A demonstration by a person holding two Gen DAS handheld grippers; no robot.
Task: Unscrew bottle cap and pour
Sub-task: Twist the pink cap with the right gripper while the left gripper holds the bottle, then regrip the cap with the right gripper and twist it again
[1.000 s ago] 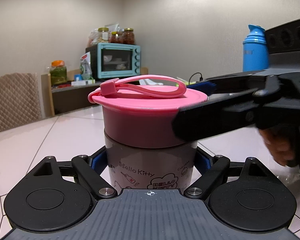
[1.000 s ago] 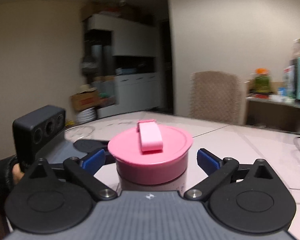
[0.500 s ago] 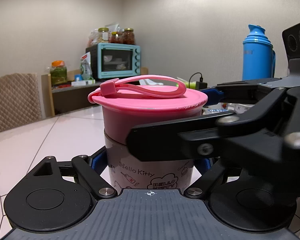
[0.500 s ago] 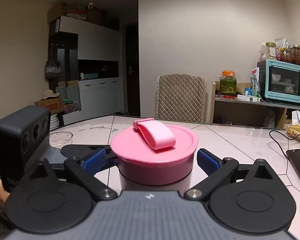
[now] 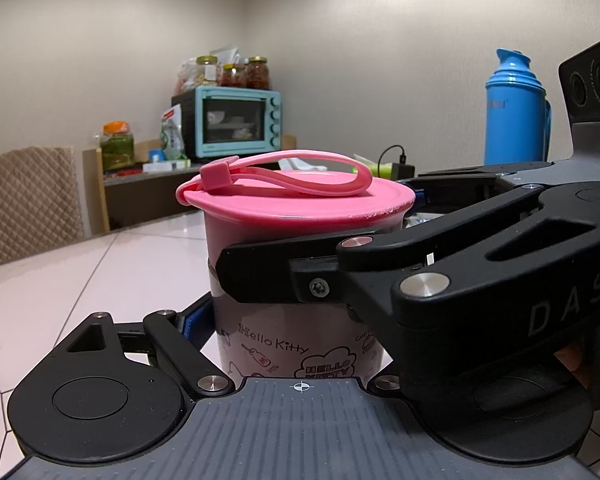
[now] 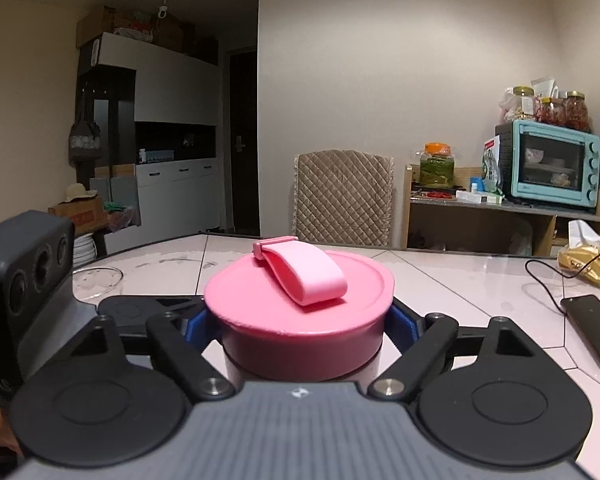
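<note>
1. The right claw (image 6: 298, 322) has closed in since a moment ago, and its blue pads (image 6: 402, 322) now squeeze the pink cap (image 6: 296, 316) from both sides.
2. The left claw (image 5: 288, 328) is shut on the bottle (image 5: 284, 344), down low, under the cap.
3. The bottle stands upright on the white surface (image 5: 100, 272), with the cap on top.
4. A pink strap (image 6: 304, 276) lies flat on the cap.
5. A black phone (image 6: 594, 326) lies off to the right.
</note>
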